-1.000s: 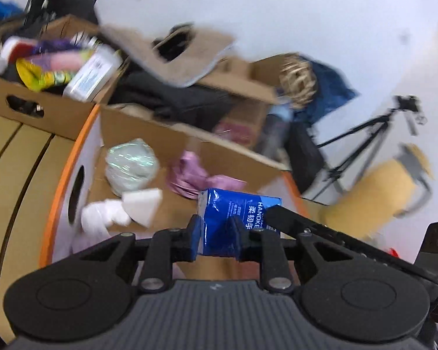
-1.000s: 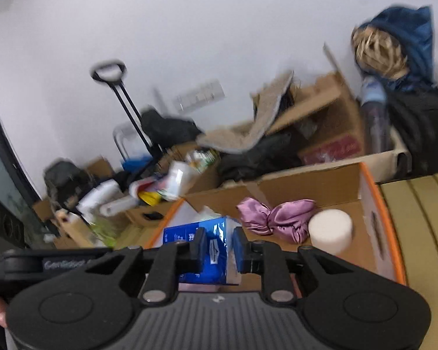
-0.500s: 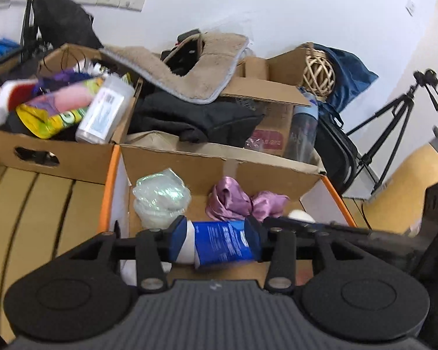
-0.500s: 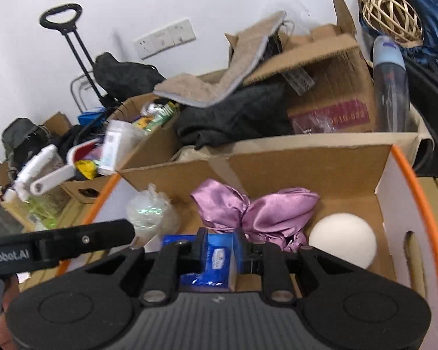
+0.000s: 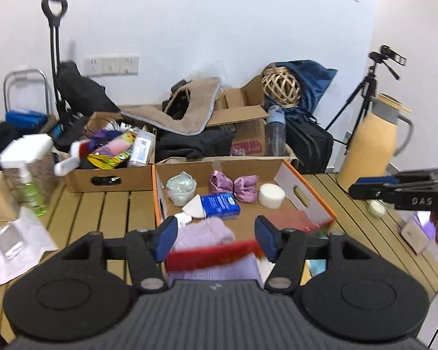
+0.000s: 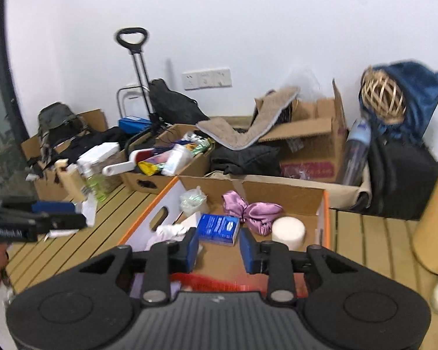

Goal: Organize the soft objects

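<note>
Left gripper, right gripper just opened, empty; one tissue pack in box.

Both wrist cameras look down, close, sharing the cardboard box.

- "DAS" stands in pale letters on the side of the right gripper, seen at the right edge of the left wrist view.
- Blurred white lettering on the side of the left gripper, at the left edge of the right wrist view, seems to read "GenRobot.AI"; only the ending is fairly clear.
- The blue tissue pack in the cardboard tray bears white print and an oval logo, too small to read in either view.
- The brown carton behind the tray has a red printed band, its characters illegible.
</note>
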`<state>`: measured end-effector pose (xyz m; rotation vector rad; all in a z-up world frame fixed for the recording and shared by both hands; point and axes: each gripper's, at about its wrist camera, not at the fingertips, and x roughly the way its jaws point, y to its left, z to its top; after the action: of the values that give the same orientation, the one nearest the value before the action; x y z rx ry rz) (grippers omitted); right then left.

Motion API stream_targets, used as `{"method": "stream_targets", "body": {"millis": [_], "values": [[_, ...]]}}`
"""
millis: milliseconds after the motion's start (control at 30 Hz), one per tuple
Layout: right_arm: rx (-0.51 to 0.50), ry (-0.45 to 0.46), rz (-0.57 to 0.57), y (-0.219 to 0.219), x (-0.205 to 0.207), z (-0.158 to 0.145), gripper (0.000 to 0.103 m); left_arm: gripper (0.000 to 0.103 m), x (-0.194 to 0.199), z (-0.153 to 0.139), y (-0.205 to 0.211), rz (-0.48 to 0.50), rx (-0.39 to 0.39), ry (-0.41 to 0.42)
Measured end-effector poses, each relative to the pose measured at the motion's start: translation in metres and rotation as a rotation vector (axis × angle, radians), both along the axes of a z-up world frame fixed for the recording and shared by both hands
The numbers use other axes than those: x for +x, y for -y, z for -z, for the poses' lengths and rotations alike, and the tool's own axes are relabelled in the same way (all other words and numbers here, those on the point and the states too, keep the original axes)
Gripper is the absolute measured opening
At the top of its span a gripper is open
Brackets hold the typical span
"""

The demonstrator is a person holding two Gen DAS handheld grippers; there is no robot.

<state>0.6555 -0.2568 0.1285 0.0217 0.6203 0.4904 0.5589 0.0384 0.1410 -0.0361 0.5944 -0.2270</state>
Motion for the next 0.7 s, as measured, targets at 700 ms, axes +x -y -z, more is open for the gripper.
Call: {"method": "stream_targets", "body": {"millis": [700], "values": [[-0.001, 0.216, 0.014, 0.016, -0.318, 0.091, 0.062, 0.087, -0.285, 0.107, -0.014, -0.179, 0.004, 0.185]]}}
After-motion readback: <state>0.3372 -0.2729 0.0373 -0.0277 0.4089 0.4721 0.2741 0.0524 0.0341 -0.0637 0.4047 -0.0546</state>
